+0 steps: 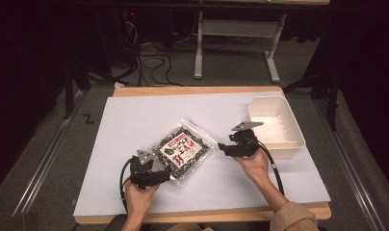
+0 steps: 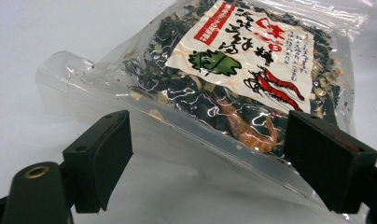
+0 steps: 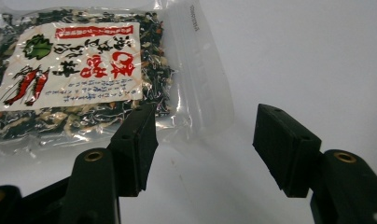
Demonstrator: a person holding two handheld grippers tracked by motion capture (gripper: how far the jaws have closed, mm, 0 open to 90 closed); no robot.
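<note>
A clear plastic bag of dark dried food [image 1: 184,150] with a white and red label lies flat on the white table sheet [image 1: 135,115]. My left gripper [image 1: 164,176] is at the bag's near left corner, open, its jaws on either side of the bag's sealed clear edge [image 2: 177,144]. My right gripper [image 1: 221,147] is just right of the bag, open with nothing between its jaws. In the right gripper view the bag [image 3: 84,79] lies ahead and to the left, its sealed end [image 3: 200,79] near the left jaw.
A white plastic bin [image 1: 276,126], empty, stands at the right of the table. Table legs and cables are on the floor beyond the far edge.
</note>
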